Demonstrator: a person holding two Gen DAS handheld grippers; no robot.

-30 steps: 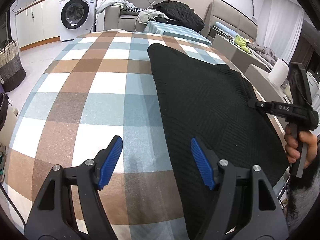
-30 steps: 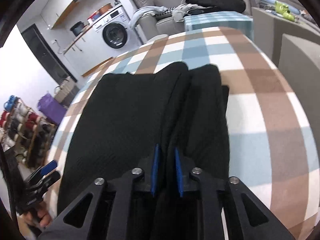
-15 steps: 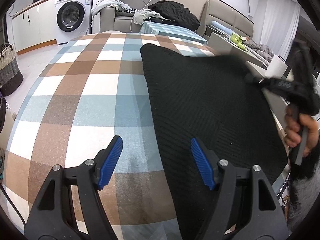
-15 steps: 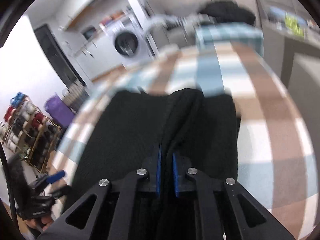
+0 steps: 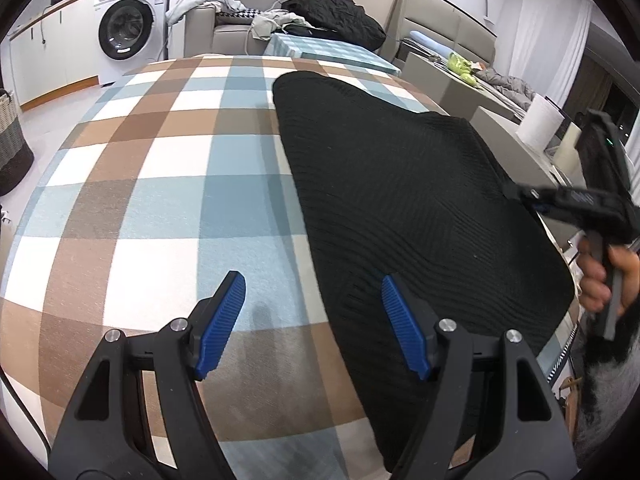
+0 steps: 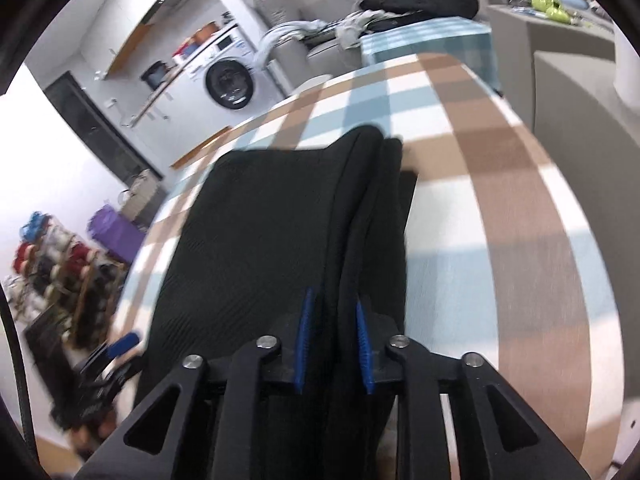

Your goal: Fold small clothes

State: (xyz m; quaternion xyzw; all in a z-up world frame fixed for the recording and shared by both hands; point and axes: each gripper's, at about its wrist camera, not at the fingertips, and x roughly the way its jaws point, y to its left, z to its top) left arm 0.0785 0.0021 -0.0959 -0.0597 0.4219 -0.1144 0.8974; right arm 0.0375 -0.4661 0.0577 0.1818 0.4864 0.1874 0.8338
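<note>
Right gripper's blue pads now stand slightly farther apart than a second ago, with black cloth still between them.

The right gripper (image 6: 333,340) has its fingers (image 6: 305,336) nearly closed around a raised ridge of the black knit garment (image 5: 400,200), whether pressing it or just loosened I cannot tell; in the left view it sits at 3 o'clock, at the garment's edge. The left gripper (image 5: 312,320) hangs with fingers (image 5: 222,312) wide open and empty over the checked desk (image 5: 160,200), its right pad above the garment's near edge at 5 o'clock. A washing machine (image 5: 128,28) stands at 11 o'clock.
</note>
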